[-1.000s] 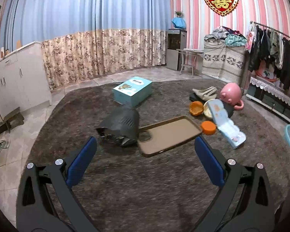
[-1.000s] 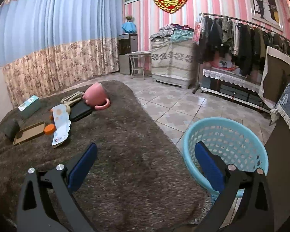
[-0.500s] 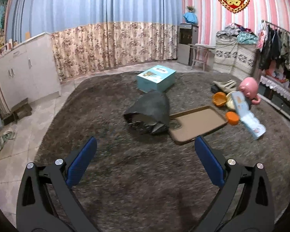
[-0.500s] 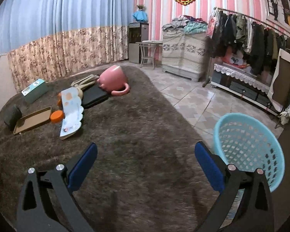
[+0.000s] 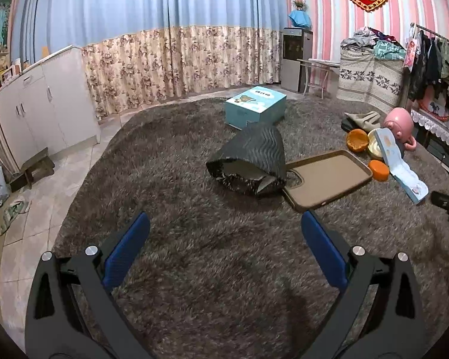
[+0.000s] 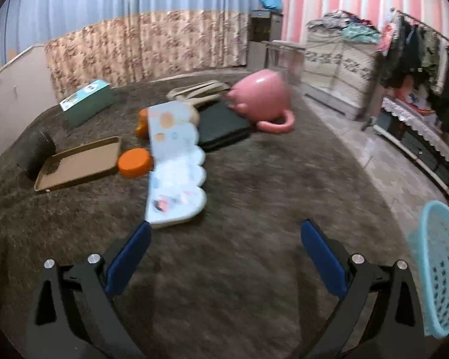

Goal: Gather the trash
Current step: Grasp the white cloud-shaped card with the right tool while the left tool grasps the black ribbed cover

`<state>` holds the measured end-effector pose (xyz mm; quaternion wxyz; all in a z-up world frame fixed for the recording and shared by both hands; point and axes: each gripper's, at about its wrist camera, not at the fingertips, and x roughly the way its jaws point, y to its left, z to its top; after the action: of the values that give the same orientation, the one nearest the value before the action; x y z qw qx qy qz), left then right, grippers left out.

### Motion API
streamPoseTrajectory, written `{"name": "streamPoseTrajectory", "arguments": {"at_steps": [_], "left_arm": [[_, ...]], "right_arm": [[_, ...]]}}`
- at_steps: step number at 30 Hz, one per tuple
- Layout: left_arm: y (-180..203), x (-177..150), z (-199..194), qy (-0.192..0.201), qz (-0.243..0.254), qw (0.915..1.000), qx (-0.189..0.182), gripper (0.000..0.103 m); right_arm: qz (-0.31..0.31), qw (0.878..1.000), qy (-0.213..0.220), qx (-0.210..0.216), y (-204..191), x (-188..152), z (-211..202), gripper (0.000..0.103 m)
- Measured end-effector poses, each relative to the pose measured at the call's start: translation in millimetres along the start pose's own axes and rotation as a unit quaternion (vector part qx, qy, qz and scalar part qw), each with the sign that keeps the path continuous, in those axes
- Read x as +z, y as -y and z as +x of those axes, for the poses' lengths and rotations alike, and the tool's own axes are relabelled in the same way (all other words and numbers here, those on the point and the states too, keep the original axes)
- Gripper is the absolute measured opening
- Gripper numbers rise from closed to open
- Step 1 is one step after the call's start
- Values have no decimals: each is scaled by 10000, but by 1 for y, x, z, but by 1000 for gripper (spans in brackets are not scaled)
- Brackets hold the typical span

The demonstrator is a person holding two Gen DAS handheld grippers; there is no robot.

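Items lie scattered on a dark shaggy carpet point(image 5: 194, 239). A crumpled black bag point(image 5: 250, 160) lies next to a brown phone case point(image 5: 326, 179), ahead of my open, empty left gripper point(image 5: 224, 248). A pale blue scalloped card point(image 6: 173, 167) lies just ahead and left of my open, empty right gripper point(image 6: 224, 251), with an orange lid point(image 6: 134, 163) beside it. A light blue basket point(image 6: 440, 269) stands at the right edge of the right wrist view, on the tile floor.
A teal box point(image 5: 256, 106), a pink mug on its side point(image 6: 263, 98), a black flat case point(image 6: 221, 127) and orange bowl point(image 5: 357, 139) lie farther back. White cabinets point(image 5: 42, 107) stand left. A clothes rack point(image 6: 428, 56) stands right.
My left gripper has drawn back and swung, so the black bag sits farther ahead and to the right. My right gripper has swung left toward the scalloped card; the basket slid to the right edge.
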<state>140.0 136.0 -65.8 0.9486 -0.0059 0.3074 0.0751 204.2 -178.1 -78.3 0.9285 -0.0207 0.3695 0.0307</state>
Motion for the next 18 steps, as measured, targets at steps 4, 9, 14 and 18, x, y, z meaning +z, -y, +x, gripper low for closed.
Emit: {"name": "streamPoseTrajectory", "arguments": {"at_steps": [4,9,14,18], "left_arm": [[-3,7,3,26,30,10000,75,98],[-6,19,8,53,26,10000,-10,98],[0,35,24,39,59,9998,-185,98],[10,48,50,-50,147,9993,-350,98]], "right_arm": [[-302,9992,-235,91,-21,8,23,80],[-247,9981,-419,390,-23,12,35,52],[-331,9987,-178,330,-21,6,17,52],[-227,9993,-78,271,-8,-1,-1,52]]}}
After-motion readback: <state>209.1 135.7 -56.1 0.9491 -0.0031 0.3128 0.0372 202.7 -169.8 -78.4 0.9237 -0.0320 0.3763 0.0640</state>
